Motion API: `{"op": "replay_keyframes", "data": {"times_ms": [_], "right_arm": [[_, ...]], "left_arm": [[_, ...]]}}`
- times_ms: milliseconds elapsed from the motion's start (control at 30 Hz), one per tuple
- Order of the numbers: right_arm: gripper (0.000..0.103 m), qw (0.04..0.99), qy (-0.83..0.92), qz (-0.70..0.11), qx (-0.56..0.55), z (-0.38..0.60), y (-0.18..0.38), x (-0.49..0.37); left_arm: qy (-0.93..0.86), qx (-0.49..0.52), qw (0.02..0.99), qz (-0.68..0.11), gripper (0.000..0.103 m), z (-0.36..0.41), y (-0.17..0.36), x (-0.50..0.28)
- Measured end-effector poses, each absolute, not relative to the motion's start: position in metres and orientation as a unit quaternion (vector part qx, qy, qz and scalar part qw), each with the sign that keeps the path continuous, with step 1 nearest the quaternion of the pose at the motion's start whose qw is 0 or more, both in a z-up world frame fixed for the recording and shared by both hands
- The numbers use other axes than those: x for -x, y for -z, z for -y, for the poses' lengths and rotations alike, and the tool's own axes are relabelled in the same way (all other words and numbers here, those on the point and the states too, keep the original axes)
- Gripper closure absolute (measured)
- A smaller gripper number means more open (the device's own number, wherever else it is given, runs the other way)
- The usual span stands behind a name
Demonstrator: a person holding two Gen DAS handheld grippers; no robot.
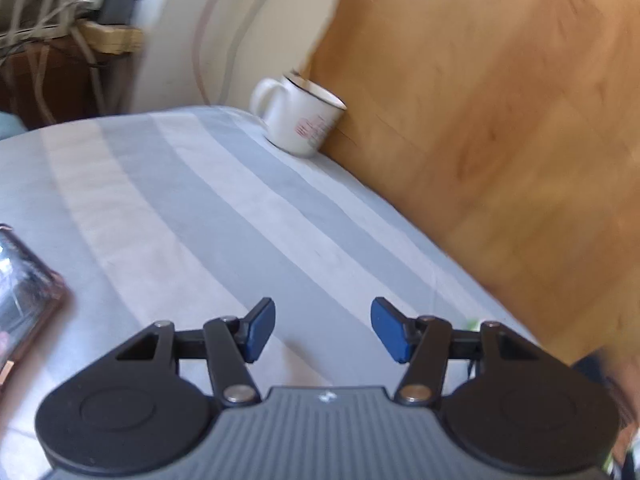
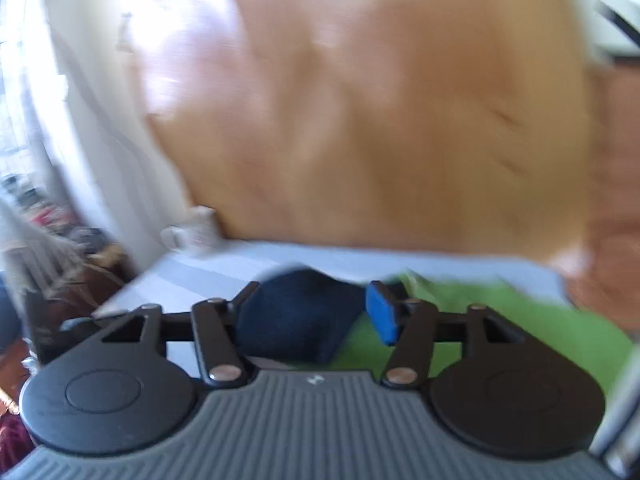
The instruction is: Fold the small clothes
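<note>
My left gripper point(image 1: 323, 330) is open and empty, hovering over the grey and white striped cover point(image 1: 208, 216); no garment shows in the left wrist view. My right gripper point(image 2: 308, 312) is open. A folded dark navy garment point(image 2: 292, 320) lies between and just beyond its fingers, touching neither as far as I can tell. A bright green garment point(image 2: 500, 320) lies spread to the right of the navy one, partly under it. The right wrist view is blurred by motion.
A white mug point(image 1: 302, 118) stands at the cover's far edge against a wooden panel point(image 1: 480, 120); it also shows in the right wrist view point(image 2: 192, 232). A phone point(image 1: 22, 292) lies at the left edge. Cables and a shelf point(image 1: 60, 32) stand at far left.
</note>
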State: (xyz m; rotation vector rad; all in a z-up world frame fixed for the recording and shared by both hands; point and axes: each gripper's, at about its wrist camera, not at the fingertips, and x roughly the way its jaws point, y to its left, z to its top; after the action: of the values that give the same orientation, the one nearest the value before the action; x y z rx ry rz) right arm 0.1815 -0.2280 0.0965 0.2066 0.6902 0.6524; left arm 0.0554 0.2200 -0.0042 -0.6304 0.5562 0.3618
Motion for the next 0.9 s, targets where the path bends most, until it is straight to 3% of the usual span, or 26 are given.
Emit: {"op": "replay_keyframes", "data": {"times_ms": [233, 600, 700, 733, 800, 833, 900], "right_arm": [[0.040, 0.890, -0.231, -0.366, -0.144, 0.255, -0.081, -0.187], [0.030, 0.887, -0.163, -0.430, -0.039, 0.185, -0.053, -0.259], [0.030, 0.869, -0.127, -0.475, -0.061, 0.187, -0.032, -0.275], [0.032, 0.862, -0.128, -0.487, -0.064, 0.186, -0.025, -0.276], [0.074, 0.860, -0.144, -0.488, -0.032, 0.178, -0.017, -0.270], [0.086, 0.864, -0.154, -0.478, -0.026, 0.175, -0.018, -0.265], [0.087, 0.881, -0.166, -0.441, -0.033, 0.175, -0.032, -0.255]], "left_arm": [[-0.136, 0.249, 0.908, -0.307, 0.047, -0.191, 0.014, -0.072], [-0.130, 0.235, 0.912, -0.311, 0.046, -0.186, 0.016, -0.073], [-0.129, 0.234, 0.912, -0.311, 0.045, -0.186, 0.017, -0.074], [-0.128, 0.232, 0.912, -0.312, 0.045, -0.186, 0.016, -0.074], [-0.125, 0.230, 0.913, -0.313, 0.045, -0.184, 0.016, -0.075], [-0.123, 0.229, 0.913, -0.313, 0.045, -0.184, 0.016, -0.075], [-0.122, 0.228, 0.914, -0.314, 0.045, -0.183, 0.016, -0.075]]}}
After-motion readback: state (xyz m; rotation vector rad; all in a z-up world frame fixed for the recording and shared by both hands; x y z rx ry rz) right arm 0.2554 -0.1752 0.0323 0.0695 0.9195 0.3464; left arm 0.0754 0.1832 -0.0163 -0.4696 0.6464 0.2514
